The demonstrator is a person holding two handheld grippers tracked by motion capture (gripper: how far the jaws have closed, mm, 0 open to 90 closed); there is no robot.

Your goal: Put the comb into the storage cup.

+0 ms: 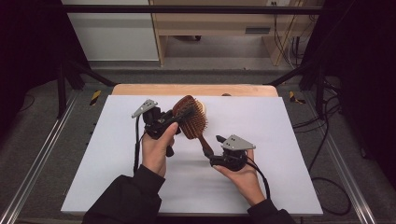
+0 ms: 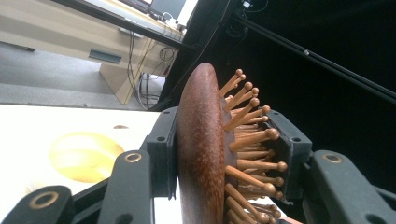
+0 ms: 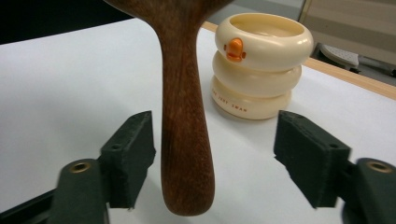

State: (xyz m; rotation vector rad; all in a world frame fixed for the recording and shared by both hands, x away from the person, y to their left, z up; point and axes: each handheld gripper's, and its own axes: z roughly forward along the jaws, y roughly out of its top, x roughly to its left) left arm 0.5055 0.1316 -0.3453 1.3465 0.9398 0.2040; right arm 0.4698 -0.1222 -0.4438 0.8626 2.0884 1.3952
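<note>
Wooden paddle hairbrush (image 1: 192, 120) clamped at head by left gripper (image 1: 180, 117) fingers, handle between spread right gripper (image 3: 212, 158) fingers, cream ringed cup (image 3: 258, 63) partly hidden behind.

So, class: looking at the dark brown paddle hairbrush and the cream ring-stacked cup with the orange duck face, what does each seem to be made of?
Dark brown paddle hairbrush: apparently wood, smooth and semi-matte; mottled grain runs along its handle, and its ball-tipped pins look wooden too. Cream ring-stacked cup with the orange duck face: probably moulded plastic, possibly glazed ceramic; glossy, uniform surface with soft highlights and small printed lettering.
</note>
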